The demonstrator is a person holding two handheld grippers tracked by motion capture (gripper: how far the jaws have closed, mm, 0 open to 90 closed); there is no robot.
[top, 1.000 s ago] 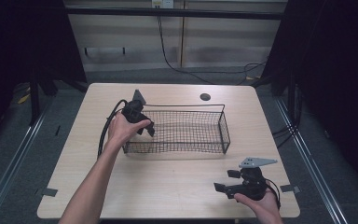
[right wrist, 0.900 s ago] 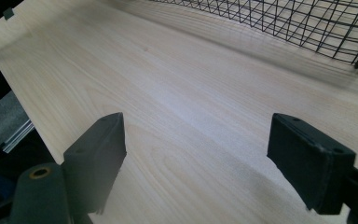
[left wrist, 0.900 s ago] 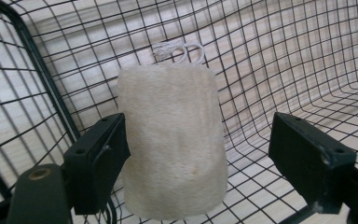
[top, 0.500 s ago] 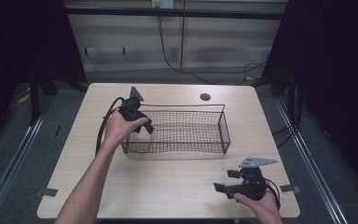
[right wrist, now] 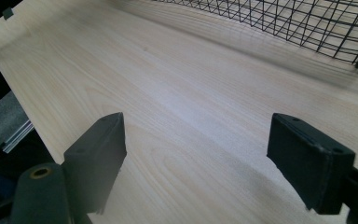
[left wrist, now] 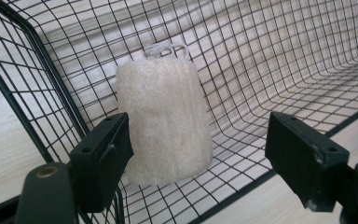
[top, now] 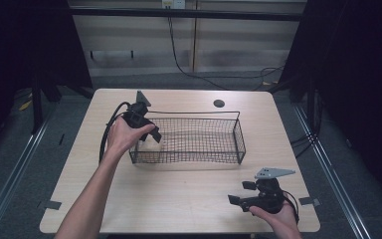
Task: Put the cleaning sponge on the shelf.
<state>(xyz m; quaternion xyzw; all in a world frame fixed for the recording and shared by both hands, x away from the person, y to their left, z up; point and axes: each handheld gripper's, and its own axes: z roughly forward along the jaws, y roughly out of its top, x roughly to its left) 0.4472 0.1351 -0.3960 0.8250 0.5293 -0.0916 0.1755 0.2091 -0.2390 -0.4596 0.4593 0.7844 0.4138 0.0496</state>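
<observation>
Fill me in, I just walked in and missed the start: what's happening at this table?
A person works with a gripper in each hand. The left gripper reaches into the left end of a black wire basket, jaws open, with a pale loofah-like sponge standing on the basket floor between them, not gripped. The right gripper rests open near the table's front edge, holding nothing.

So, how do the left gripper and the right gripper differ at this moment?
The left gripper reaches into the wire basket, while the right gripper is outside it, over the bare table near the front edge. The left gripper has a pale loofah sponge between its jaws; the right gripper has nothing. Both are open.
</observation>
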